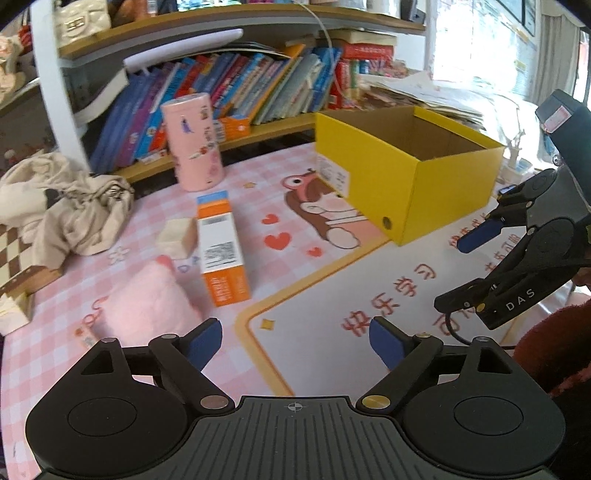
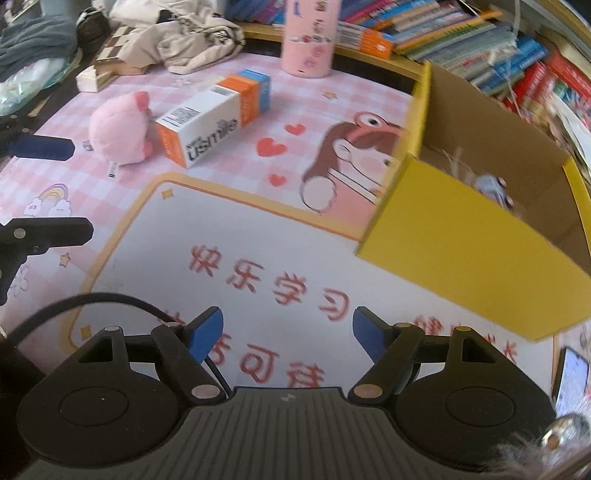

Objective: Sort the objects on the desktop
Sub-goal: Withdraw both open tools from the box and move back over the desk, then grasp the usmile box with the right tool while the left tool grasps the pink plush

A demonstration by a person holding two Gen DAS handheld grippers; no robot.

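Note:
An open yellow cardboard box (image 1: 454, 195) (image 2: 461, 251) stands on the pink desk mat, and a small blue-grey item (image 2: 491, 184) lies inside it. An orange-and-white carton (image 1: 221, 251) (image 2: 210, 122) lies flat beside a pink plush (image 1: 147, 306) (image 2: 118, 129) and a pale wooden block (image 1: 177, 236). Behind them a pink cylinder (image 1: 194, 142) (image 2: 308, 37) stands upright. My left gripper (image 1: 295, 339) (image 2: 55, 188) is open and empty over the mat, short of the plush. My right gripper (image 2: 288, 332) (image 1: 465, 267) is open and empty just left of the box's front wall.
A crumpled beige cloth (image 1: 62, 206) (image 2: 173, 33) lies at the mat's far left. A low shelf of books (image 1: 240, 81) runs along the back. A lit phone (image 2: 570, 376) lies at the near right. A red sleeve (image 1: 554, 350) shows by the right gripper.

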